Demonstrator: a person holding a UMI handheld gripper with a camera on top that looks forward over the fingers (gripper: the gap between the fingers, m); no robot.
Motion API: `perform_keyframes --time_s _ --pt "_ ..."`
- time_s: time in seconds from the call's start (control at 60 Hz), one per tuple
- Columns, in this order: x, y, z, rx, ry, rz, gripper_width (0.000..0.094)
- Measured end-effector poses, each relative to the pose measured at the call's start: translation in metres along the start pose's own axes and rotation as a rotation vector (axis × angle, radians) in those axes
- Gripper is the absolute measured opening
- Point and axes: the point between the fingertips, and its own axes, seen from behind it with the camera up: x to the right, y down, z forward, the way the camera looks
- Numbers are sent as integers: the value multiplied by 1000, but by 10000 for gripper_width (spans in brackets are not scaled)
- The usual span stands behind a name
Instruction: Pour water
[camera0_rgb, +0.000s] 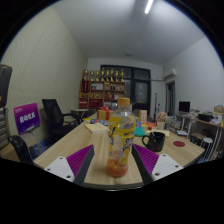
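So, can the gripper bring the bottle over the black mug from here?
Probably yes. The gripper is shut on the bottle, and the black mug stands close beside it on the table, with nothing between them.

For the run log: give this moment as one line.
hand-held gripper: shut on bottle | bottle: upright | black mug: on table, right of bottle
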Motion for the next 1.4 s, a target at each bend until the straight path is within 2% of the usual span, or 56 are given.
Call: perform_keyframes --time_s 0.167,0.25,0.367,0.433,0.483,0.5,0.583,0.617,0.667,0.75,0.85,0.883,0.917,0.933,0.983,1.017,1.117,1.267,1.4 --pt "15 6 54 15 41 43 831" --pt "26 15 73 -10 90 38 439" --pt "24 11 81 21 84 37 427" --pt "22 11 80 25 60 20 371" --pt "20 10 83 22 45 11 374" --pt "15 8 90 22 38 7 333" --pt "16 0 96 22 -12 43 330" --pt "-3 -11 109 27 -27 106 331" --pt "18 -34 114 39 -73 241 331" --pt "13 -67 132 49 -140 579 330" --pt "64 -86 151 41 -272 1045 330" --pt "45 -103 155 37 -281 1214 330" --pt "62 -89 157 28 -356 1352 328" --pt "58 -99 153 14 -355 1436 330" --pt "83 -80 163 2 -419 1618 330" --pt "75 -100 175 -6 -389 1736 329" --pt "90 -81 174 1 -426 1903 332" --pt "90 -83 166 10 -453 2088 332" --pt "95 -95 158 60 -468 2194 332"
